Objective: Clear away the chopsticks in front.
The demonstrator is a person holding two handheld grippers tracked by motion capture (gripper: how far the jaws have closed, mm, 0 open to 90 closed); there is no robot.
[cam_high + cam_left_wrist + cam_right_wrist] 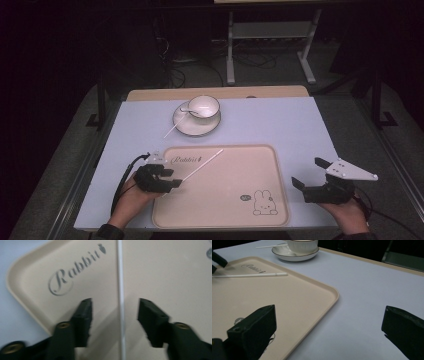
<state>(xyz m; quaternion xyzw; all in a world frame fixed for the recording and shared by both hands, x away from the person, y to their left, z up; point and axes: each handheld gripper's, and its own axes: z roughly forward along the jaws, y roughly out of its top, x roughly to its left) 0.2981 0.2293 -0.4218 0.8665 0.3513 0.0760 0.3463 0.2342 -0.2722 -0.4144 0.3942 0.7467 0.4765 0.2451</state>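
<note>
Left tool (115, 312) is wide open astride a thin white stick (120, 290) lying on the beige tray (30, 282), jaws clear of it, near the tray's "Rabbit" print (75, 270). Right tool (320, 182) is wide open too, empty, at the tray's right edge above the tabletop (280, 120). Beyond the tray, a white cup (203, 106) sits on a saucer (196, 127) with a spoon (189, 111) in it.

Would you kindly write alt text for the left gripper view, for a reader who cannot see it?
The left gripper has its two black jaws open on either side of a thin white stick that lies on a beige tray. The stick runs straight up the picture, and the tray bears the word "Rabbit" at its rounded corner.
</note>
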